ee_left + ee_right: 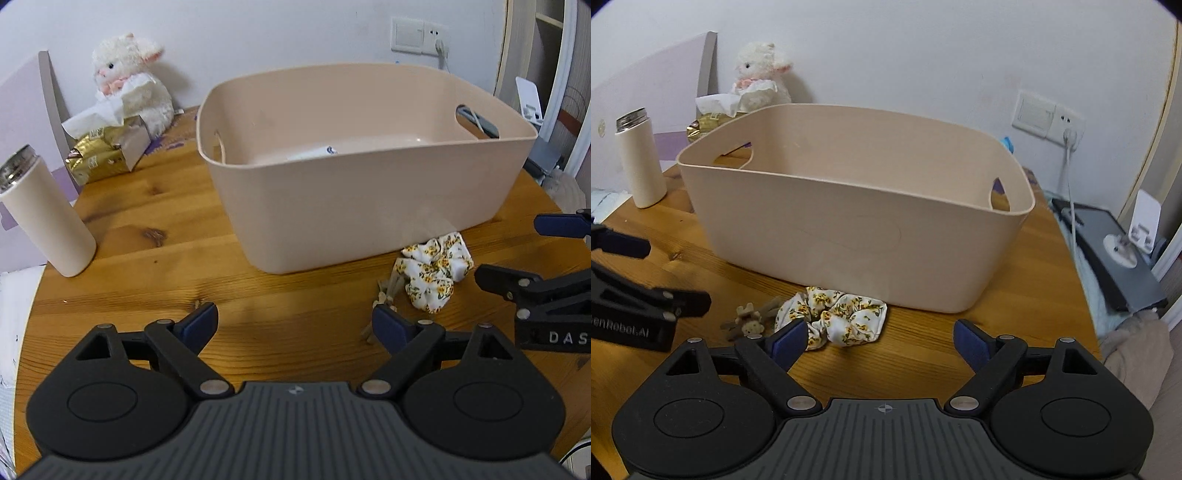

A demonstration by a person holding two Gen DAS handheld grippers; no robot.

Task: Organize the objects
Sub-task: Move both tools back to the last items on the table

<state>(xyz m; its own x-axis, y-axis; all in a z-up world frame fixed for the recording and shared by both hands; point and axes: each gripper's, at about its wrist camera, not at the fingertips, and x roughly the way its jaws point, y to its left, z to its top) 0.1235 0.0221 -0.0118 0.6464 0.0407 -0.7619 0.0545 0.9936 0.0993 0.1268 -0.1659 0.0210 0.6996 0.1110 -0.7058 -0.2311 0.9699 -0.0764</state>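
Observation:
A beige plastic bin (pixel 332 206) (pixel 849 229) with handle cut-outs stands on the wooden table (pixel 147 266); something white (pixel 314 152) lies on its floor. A floral scrunchie (pixel 436 269) (pixel 838 317) lies in front of the bin, beside a small brown hair clip (pixel 384 295) (pixel 750 321). My left gripper (pixel 295 328) is open and empty, low over the table before the bin. My right gripper (pixel 879 341) is open and empty, with the scrunchie just beyond its left finger. Each gripper shows at the edge of the other's view.
A cream tumbler (pixel 44 218) (pixel 639 162) stands at the left. A white plush toy (pixel 129 77) and a gold tissue pack (pixel 103 147) sit at the back left near the wall. A dark device (pixel 1108 251) and cloth lie off the table's right edge.

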